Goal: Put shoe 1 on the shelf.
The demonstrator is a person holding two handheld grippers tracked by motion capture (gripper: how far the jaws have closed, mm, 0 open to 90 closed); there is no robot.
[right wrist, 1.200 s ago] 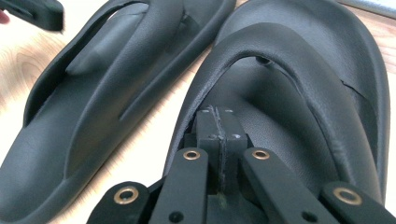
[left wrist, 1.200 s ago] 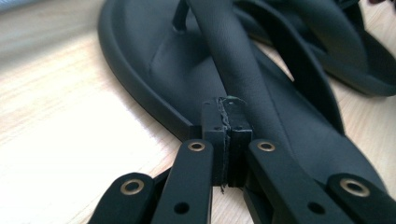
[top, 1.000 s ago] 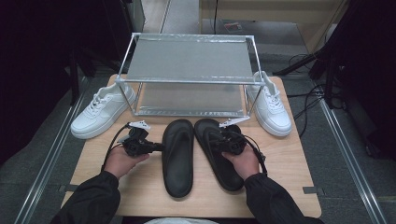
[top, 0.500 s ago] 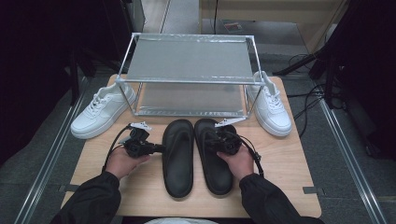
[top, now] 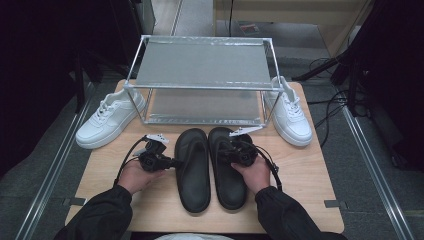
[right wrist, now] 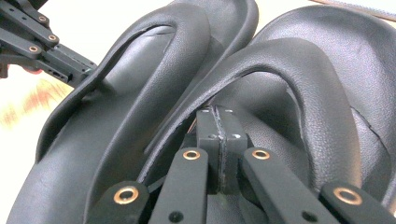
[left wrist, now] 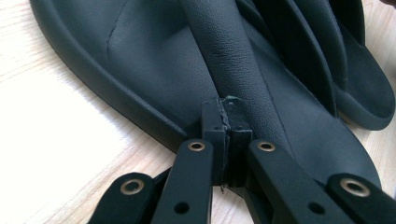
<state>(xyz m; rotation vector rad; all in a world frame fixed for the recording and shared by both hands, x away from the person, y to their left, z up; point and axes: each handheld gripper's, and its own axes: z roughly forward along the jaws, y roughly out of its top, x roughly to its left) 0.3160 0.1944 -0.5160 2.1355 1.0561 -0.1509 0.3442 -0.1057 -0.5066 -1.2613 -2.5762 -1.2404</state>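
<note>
Two black slippers lie side by side on the wooden table, the left slipper [top: 192, 170] [left wrist: 154, 60] and the right slipper [top: 227, 187] [right wrist: 327, 93], toes toward the rack. My left gripper [top: 175, 162] [left wrist: 227, 112] is at the left slipper's outer edge. Its jaws are pressed together, with the tips against the base of the strap. My right gripper [top: 225, 151] [right wrist: 218, 121] lies over the right slipper and points left. Its jaws are also together, tips at the edge of that strap. The left gripper [right wrist: 79, 70] is also seen in the right gripper view, beside the left slipper's strap.
A two-shelf metal rack [top: 200, 87] stands behind the slippers. One white sneaker [top: 107, 122] sits to the rack's left and another white sneaker [top: 290, 117] to its right. The bare table [top: 305, 190] stretches to the right front, with floor and cables beyond.
The right slipper's heel has swung a little to the left and now lies parallel to the left slipper. The right hand shifted slightly left with it. The left hand stayed put.
</note>
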